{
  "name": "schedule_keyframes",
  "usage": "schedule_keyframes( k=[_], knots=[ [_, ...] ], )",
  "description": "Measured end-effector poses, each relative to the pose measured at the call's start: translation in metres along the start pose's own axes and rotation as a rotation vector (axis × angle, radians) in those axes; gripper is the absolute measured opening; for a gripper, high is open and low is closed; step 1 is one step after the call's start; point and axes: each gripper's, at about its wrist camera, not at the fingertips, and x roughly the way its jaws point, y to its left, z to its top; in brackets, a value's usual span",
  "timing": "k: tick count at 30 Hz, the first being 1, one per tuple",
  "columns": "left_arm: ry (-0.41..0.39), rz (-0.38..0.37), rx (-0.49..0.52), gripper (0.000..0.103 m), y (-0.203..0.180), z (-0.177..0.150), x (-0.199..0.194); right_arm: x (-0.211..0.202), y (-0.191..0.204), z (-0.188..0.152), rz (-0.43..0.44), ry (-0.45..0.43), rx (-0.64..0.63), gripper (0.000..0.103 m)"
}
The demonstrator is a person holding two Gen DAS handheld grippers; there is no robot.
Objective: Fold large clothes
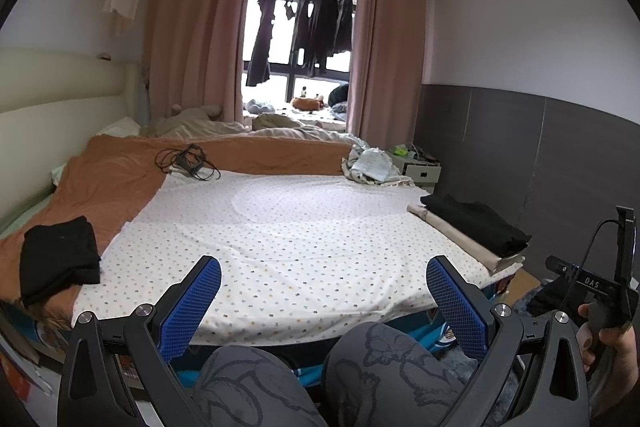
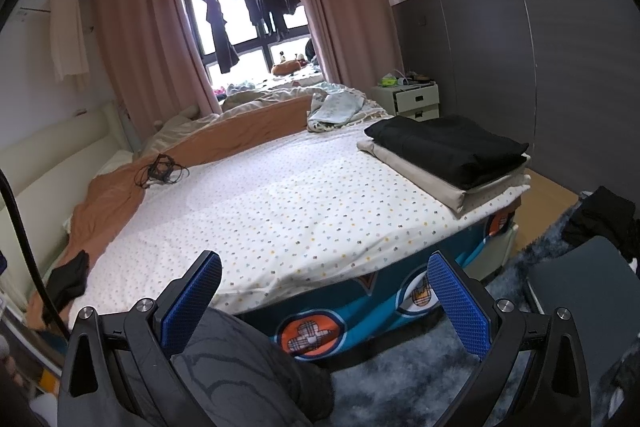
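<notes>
Dotted white sheet (image 1: 288,227) covers the bed; a folded black garment (image 2: 448,147) tops a beige stack (image 2: 432,179) at its right edge. Left gripper (image 1: 324,303) and right gripper (image 2: 326,301) hang wide apart, empty, over the person's knees (image 1: 384,363).

sheet (image 1: 288,227): we see thin matt cloth, smooth, printed with small dots
blanket (image 1: 120,179): soft orange cloth, lightly creased
folded black garment (image 2: 452,143): matt black cloth, on a smoother beige folded cloth (image 2: 416,171)
left gripper (image 1: 323,291): we see matt black plastic arms, shiny metal screws, blue rough-textured pads (image 1: 456,307)
headboard (image 1: 60,87): cream padding with a slight sheen
rug (image 2: 400,379): shaggy grey pile
curtains (image 1: 192,27): matt pink cloth
</notes>
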Motion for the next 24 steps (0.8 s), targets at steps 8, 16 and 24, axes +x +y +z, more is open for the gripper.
schedule_keyframes(
  k=[8, 16, 24],
  knots=[
    [0.003, -0.002, -0.004, 0.103, 0.0012, -0.0012, -0.0013, -0.0002, 0.0013, -0.0001, -0.001, 0.001, -0.001, 0.103],
    [0.001, -0.004, -0.013, 0.102, 0.0026, -0.0026, -0.0029, -0.0009, 0.0018, -0.0015, 0.001, 0.004, -0.003, 0.103],
    [-0.004, -0.004, -0.016, 0.103, 0.0029, -0.0037, -0.0058, -0.0014, 0.0020, -0.0015, 0.001, 0.002, -0.005, 0.103]
  ],
)
